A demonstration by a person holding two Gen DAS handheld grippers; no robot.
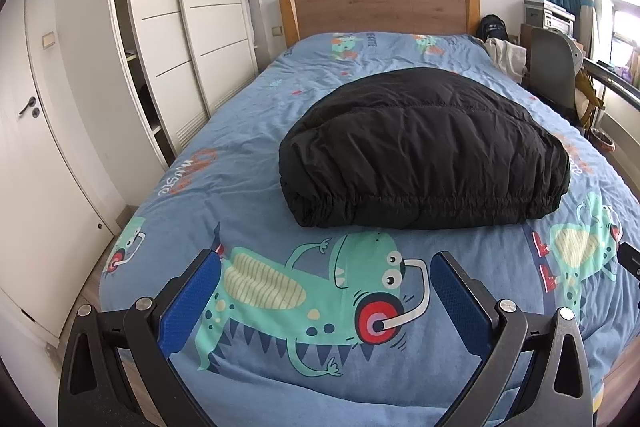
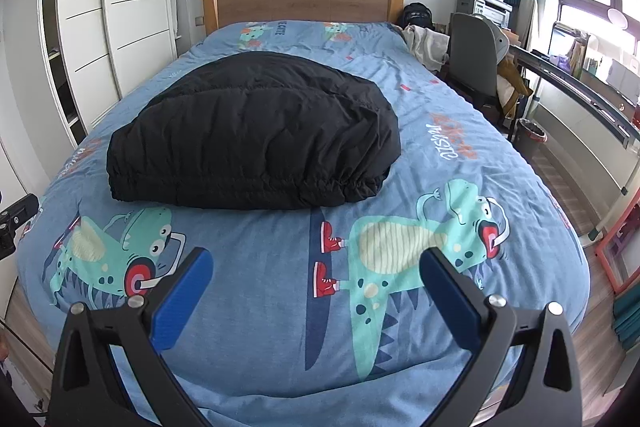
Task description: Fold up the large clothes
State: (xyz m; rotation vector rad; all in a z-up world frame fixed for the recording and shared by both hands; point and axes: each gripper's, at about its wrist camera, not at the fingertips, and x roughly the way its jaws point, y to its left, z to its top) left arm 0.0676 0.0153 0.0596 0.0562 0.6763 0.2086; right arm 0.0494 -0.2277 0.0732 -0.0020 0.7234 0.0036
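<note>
A black puffy jacket (image 1: 424,151) lies folded into a compact bundle on the middle of the bed, its gathered hem toward me. It also shows in the right wrist view (image 2: 256,131). My left gripper (image 1: 324,263) is open and empty, held above the foot of the bed, short of the jacket. My right gripper (image 2: 316,259) is open and empty too, above the foot of the bed to the right of the jacket's near edge. Neither touches the jacket.
The bed has a blue dinosaur-print cover (image 1: 280,307) and a wooden headboard (image 1: 380,9). White wardrobes (image 1: 180,27) stand along the left. A grey chair (image 2: 472,55), a desk and a bin (image 2: 530,137) stand to the right. Light clothes (image 2: 426,43) lie at the bed's far right corner.
</note>
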